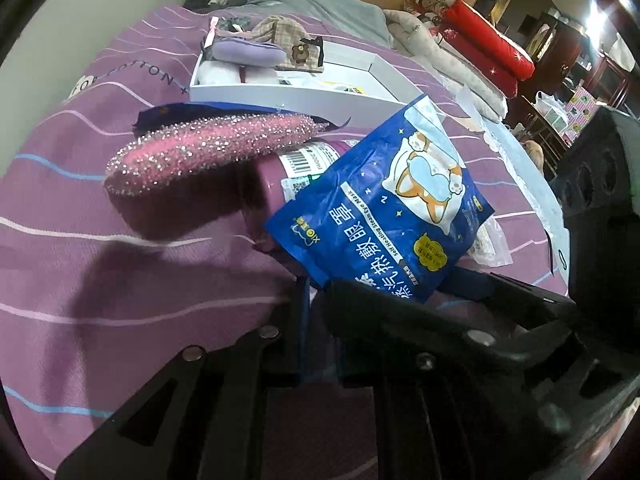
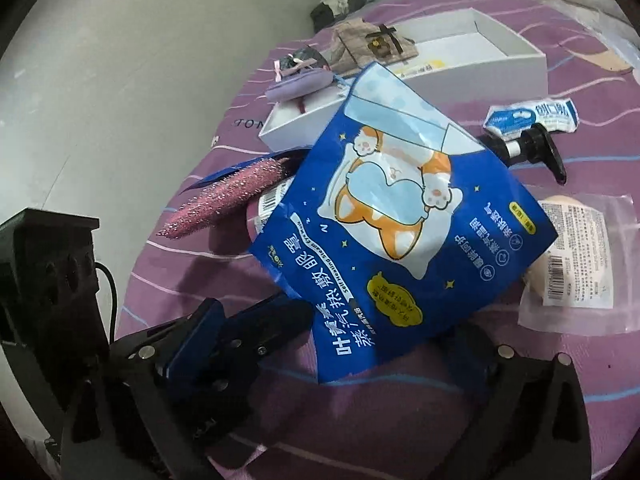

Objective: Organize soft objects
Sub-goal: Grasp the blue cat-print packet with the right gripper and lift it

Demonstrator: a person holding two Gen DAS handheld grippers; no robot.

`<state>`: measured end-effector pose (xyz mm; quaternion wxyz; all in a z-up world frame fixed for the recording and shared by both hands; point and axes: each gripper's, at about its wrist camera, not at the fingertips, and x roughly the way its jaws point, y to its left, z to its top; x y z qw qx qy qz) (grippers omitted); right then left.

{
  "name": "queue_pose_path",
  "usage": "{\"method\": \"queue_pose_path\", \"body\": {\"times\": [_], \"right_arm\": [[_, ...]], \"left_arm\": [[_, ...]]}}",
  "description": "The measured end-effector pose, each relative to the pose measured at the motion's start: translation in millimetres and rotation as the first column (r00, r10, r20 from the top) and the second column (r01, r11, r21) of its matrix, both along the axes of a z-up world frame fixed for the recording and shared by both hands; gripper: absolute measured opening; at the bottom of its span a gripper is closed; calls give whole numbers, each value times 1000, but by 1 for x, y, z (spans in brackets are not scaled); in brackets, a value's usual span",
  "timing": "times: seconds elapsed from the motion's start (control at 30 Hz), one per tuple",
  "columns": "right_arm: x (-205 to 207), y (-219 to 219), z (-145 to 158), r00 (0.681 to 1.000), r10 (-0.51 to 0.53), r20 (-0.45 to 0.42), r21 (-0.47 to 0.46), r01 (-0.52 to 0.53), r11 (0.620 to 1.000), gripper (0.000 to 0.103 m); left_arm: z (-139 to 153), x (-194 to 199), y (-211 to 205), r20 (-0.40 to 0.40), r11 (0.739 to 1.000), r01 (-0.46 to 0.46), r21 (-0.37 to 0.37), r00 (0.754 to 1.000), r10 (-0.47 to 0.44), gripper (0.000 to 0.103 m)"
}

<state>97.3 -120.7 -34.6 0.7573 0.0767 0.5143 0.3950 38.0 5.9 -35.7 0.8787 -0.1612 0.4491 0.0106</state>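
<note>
Blue glossy eye-mask pouch [image 2: 396,216] hangs over the bed's [image 2: 360,420] middle, its bottom corner pinched by the narrow left claw [image 1: 316,300]. Right claw [image 2: 348,364] stands wide, holding nothing. Risk: a 1-corner pinch may slip. Only the right view shows the black pump [image 2: 532,148].

- I see a purple striped bedsheet [image 2: 400,420] under everything.
- A black pump dispenser [image 2: 532,148] lies on its side on it, beside the white box.
- Folded red and grey quilts [image 1: 480,52] are stacked at my far right.
- Behind them stands cluttered dark furniture [image 1: 560,52].
</note>
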Motion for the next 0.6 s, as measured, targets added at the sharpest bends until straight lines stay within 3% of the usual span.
{"method": "queue_pose_path", "body": {"times": [0.23, 0.47, 0.6], "right_arm": [[12, 2, -4, 997, -54, -49, 17, 55, 998, 103], [10, 9, -3, 1000, -24, -11, -25, 23, 999, 103], [1, 1, 4, 995, -84, 50, -51, 87, 995, 82]], "left_arm": [[-1, 1, 1, 0, 1000, -4, -12, 1000, 4, 12], [-1, 0, 0, 1, 1000, -3, -13, 1000, 3, 12], [-1, 0, 0, 4, 1000, -2, -14, 1000, 2, 12]]}}
